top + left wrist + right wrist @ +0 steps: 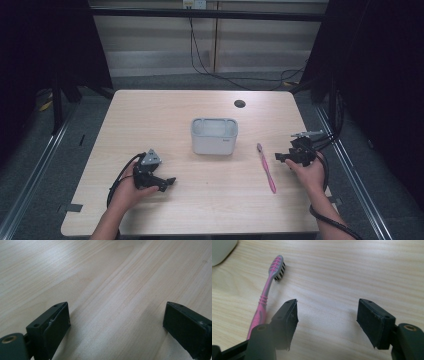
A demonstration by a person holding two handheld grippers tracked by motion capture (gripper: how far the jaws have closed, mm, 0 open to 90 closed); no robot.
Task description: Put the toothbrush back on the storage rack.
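A pink toothbrush [266, 169] lies flat on the wooden table [150, 115], right of a grey-white tub [214, 136]. In the right gripper view the toothbrush [265, 296] lies outside the left jaw, its bristle head pointing away. My right gripper [279, 157] sits just right of the brush; the same gripper [327, 322] is open, bare wood between its jaws. My left gripper [170, 182] rests at the front left of the table. Seen from its own camera, the left gripper [116, 320] stands wide open over bare wood.
The tub stands at the table's middle, and its corner [222, 250] shows at the top left of the right gripper view. A round cable hole [239, 103] is at the back of the table. Cables trail from both grippers towards the front edge.
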